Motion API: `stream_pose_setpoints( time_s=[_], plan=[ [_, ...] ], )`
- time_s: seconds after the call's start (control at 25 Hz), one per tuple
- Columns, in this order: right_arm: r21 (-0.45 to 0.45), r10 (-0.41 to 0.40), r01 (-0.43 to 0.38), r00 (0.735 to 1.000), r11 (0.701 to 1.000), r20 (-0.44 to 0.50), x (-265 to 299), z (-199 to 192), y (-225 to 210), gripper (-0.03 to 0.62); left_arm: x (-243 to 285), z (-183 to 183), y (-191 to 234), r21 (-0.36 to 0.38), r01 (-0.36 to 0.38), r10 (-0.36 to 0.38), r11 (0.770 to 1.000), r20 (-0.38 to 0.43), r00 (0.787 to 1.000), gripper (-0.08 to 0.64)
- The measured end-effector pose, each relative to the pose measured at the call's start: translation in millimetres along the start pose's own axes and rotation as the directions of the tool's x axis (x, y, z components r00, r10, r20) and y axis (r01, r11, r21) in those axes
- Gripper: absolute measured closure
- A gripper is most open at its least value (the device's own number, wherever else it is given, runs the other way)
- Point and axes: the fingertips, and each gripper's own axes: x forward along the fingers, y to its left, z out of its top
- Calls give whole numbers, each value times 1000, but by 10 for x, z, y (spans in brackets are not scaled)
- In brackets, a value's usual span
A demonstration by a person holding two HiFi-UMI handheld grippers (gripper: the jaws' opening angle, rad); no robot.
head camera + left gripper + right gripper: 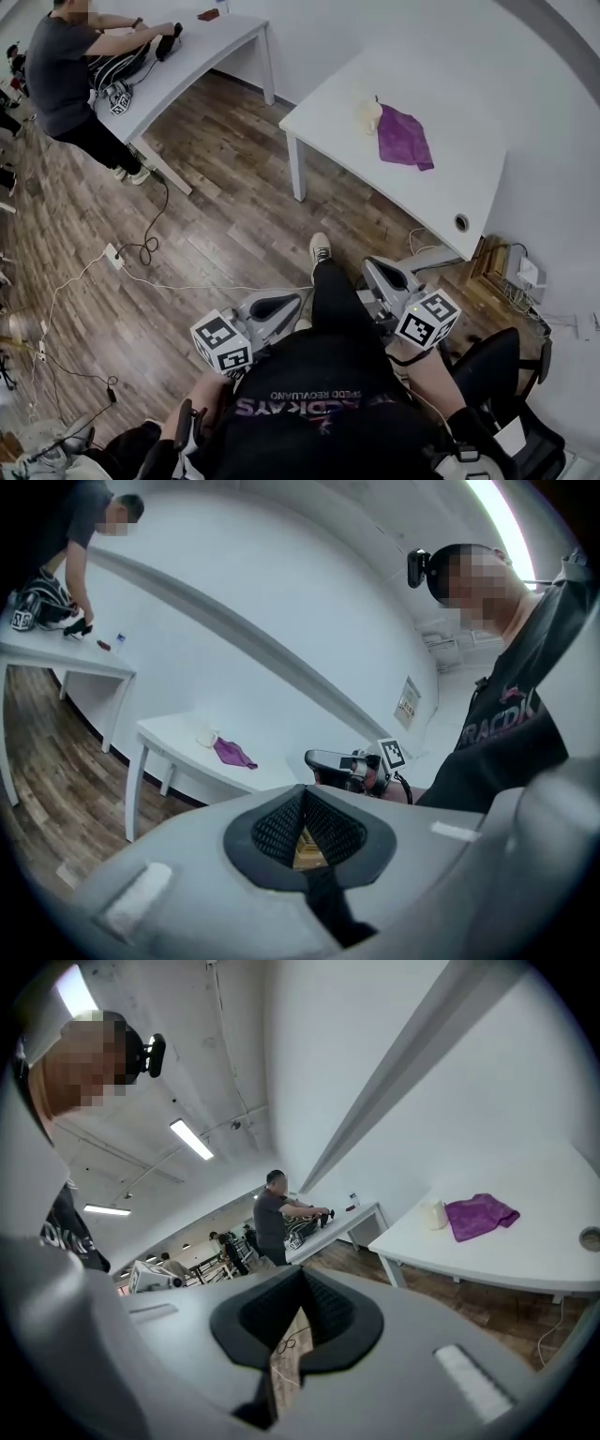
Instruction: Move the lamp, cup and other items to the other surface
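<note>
Purple cloth (405, 137) lies just beside cup (369, 116) on white table (469, 187)

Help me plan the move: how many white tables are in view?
2 white tables: one ahead bearing the purple cloth, one far left beside a person. More may be hidden.

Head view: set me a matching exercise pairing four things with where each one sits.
Things:
1 crumpled purple cloth
2 small cream cup
3 white power strip
4 small red object

Places:
A far white table
B near white table, right-hand item
C wooden floor
D near white table, left-hand item

Pairs: 1-B, 2-D, 3-C, 4-A
</note>
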Motion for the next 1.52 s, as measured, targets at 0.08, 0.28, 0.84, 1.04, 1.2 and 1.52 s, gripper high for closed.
stream_pose_setpoints(
  time_s=[0.08, 0.28, 0.84, 1.04, 1.2, 1.52],
  plan=[
    [0, -34, 34, 999, 999, 30, 119, 178, -237, 588, -44, 116, 153, 11, -38, 37, 999, 38, 999, 560],
    [2, -141, 142, 984, 990, 106, 414, 636, -947, 588, -18, 349, 472, 54, -109, 105, 993, 84, 991, 560],
    [4, -359, 366, 917, 931, -176, 1676, 759, -3186, 487, 985, 737, 1399, -130, -147, 159, 981, 92, 983, 560],
    [-16, -417, 425, 879, 905, -230, 2181, 770, -3699, 436, 1032, 570, 1552, -188, -170, 185, 967, 62, 981, 560],
    [-6, -463, 481, 840, 877, -285, 2461, 749, -3951, 420, 928, 542, 1669, -220, -198, 219, 955, 75, 973, 560],
    [-40, -511, 534, 781, 845, -358, 2728, 640, -4236, 431, 822, 494, 1801, -259, -227, 256, 939, 81, 963, 560]
  ],
)
